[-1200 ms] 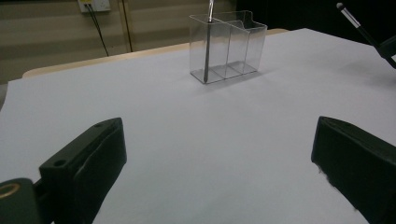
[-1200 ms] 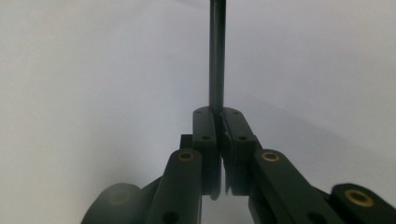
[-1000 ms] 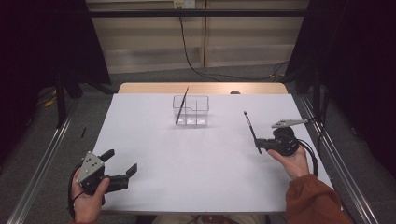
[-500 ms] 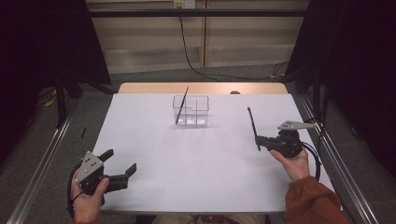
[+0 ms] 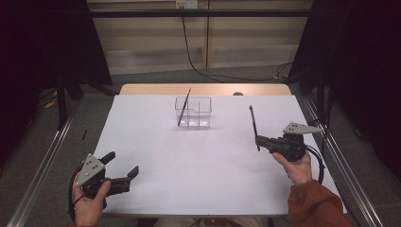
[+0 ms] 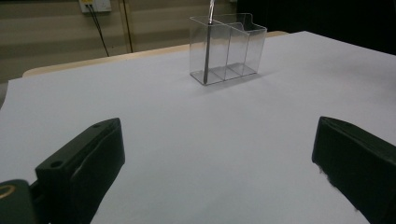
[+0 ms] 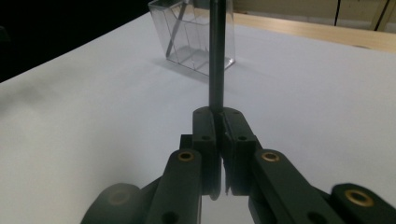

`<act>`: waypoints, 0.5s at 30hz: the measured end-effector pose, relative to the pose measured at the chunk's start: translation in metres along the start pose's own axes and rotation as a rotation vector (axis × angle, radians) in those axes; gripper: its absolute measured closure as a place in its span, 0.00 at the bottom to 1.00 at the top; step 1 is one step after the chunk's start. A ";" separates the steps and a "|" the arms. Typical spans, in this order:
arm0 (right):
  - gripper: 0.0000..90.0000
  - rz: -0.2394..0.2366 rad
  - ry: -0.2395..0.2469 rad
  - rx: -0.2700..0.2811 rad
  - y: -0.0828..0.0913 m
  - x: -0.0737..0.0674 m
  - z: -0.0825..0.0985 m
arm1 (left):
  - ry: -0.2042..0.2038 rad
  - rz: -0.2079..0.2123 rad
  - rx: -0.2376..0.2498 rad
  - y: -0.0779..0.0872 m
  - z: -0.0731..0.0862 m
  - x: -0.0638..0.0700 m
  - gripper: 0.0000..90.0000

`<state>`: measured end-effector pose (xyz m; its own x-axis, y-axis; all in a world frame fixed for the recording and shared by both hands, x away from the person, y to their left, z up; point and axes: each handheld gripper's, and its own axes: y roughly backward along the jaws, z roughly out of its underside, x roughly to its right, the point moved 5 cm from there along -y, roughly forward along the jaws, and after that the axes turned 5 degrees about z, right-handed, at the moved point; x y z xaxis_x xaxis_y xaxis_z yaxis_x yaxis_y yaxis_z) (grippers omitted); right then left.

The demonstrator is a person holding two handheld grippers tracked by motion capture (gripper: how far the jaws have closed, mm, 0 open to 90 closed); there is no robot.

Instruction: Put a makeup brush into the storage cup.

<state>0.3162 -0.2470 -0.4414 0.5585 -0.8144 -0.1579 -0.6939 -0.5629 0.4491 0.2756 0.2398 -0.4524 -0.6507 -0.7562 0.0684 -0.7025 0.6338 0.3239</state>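
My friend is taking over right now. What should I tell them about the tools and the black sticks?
Right tool: shut on a black stick, held up off the white table.
Left tool: open, holding nothing, near the table's front left.
Clear box: far middle of the table, with another stick leaning in its left section.
Done: one stick is in the box.
Left: probably put the held stick in the box too.

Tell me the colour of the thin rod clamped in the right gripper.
The thin rod is dark, near black; the right gripper view shows it best.
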 end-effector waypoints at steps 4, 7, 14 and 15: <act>0.94 -0.024 0.004 0.032 0.001 -0.005 -0.003 | 0.008 -0.001 -0.001 0.001 0.000 0.000 0.03; 0.94 -0.032 -0.003 0.051 0.002 -0.007 -0.005 | 0.010 -0.001 0.002 0.001 0.000 0.000 0.03; 0.94 -0.039 0.010 0.068 0.000 -0.011 -0.006 | 0.008 -0.003 -0.002 0.001 0.000 0.003 0.03; 0.94 -0.038 0.015 0.071 0.000 -0.012 -0.006 | 0.014 0.003 -0.001 0.001 0.000 0.004 0.03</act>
<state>0.3125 -0.2366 -0.4344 0.5915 -0.7903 -0.1599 -0.7024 -0.6025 0.3791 0.2722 0.2377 -0.4512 -0.6490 -0.7563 0.0828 -0.6999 0.6362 0.3247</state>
